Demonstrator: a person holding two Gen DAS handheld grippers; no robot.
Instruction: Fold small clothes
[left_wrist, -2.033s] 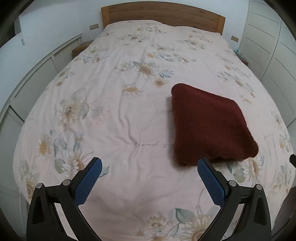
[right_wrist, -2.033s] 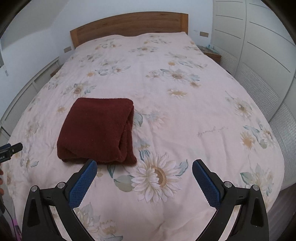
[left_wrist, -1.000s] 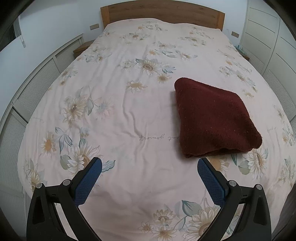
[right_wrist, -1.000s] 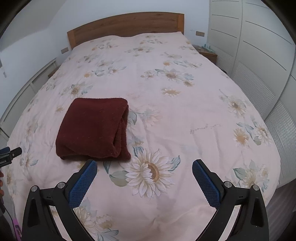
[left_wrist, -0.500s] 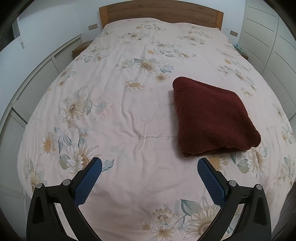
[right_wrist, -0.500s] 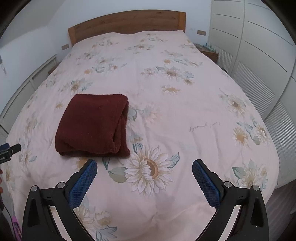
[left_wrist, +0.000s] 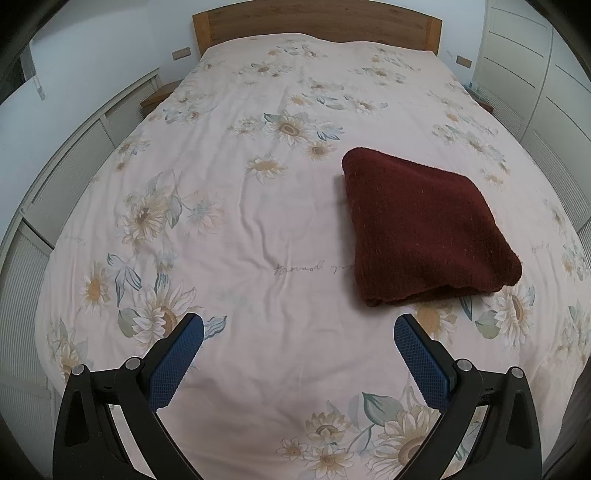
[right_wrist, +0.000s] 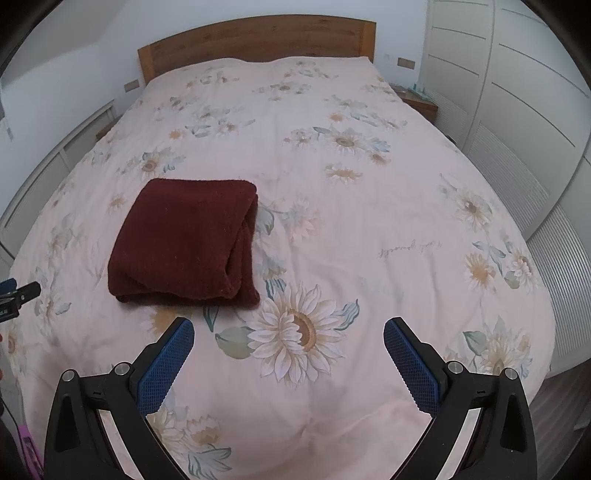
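- Our left gripper (left_wrist: 298, 326) hangs wide open over the floral bedspread (left_wrist: 229, 229), holding nothing.
- Our right gripper (right_wrist: 289, 332) is just as wide and empty.
- The dark red folded garment (left_wrist: 424, 225) lies right of centre in the left view, left of centre in the right view.
- Its long axis runs toward the headboard (right_wrist: 255, 40).
- It looks fuzzy and thick, its layered edges facing us.

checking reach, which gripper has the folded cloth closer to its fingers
The right gripper: the dark red cloth ends just beyond its left finger. The left gripper sees the cloth farther ahead.
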